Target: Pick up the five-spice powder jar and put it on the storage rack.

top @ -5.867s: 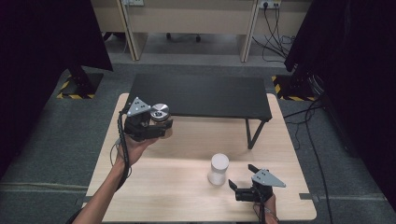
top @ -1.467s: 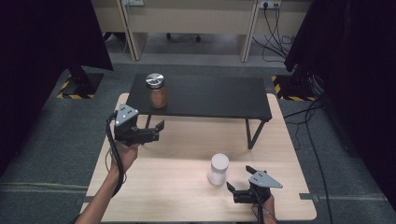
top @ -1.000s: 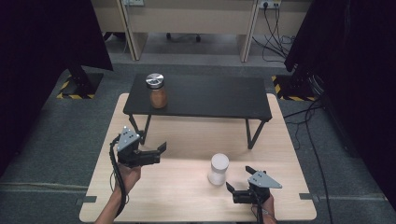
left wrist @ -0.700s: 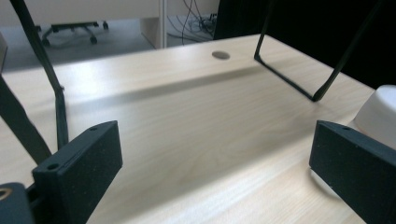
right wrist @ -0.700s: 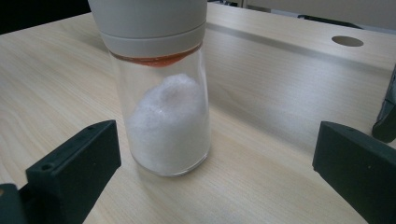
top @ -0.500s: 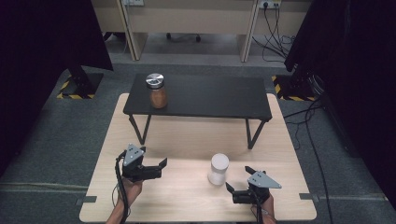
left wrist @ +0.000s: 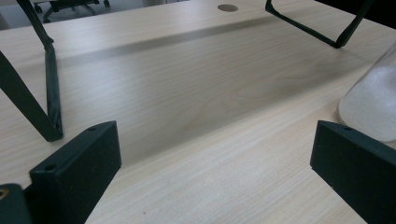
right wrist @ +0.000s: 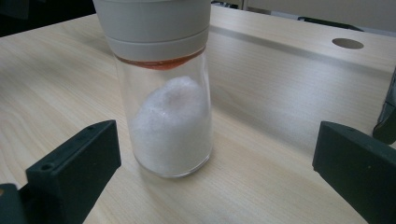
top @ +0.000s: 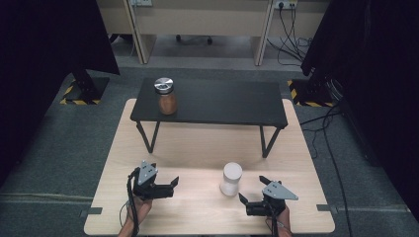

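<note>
In the high view, the left gripper [top: 170,186] sits low over the near left part of the light wooden counter [top: 197,148], held in a hand [top: 138,207] that comes in from the bottom edge. Its fingers are spread, hold nothing, and point right toward the white-capped jar [top: 230,178], which stands upright on the counter, well apart from them. The right gripper [top: 251,193] rests near the front edge, just to the right of and nearer than that jar, its fingers spread and pointing toward it without touching. Farther back, a small black table [top: 222,101] stands on the counter and carries a brown jar with a silver lid [top: 165,96] near its left end.

In the left gripper view, the two black fingers [left wrist: 74,172] stand wide apart over bare wood, and the white-capped jar [left wrist: 373,102] shows at the right edge, past the right finger. The black table's legs [left wrist: 49,93] stand ahead.

In the right gripper view, the fingers [right wrist: 74,172] stand wide apart, and the white-capped jar [right wrist: 166,93], part filled with white powder, stands upright ahead between them, nearer the left finger and touching neither.
</note>
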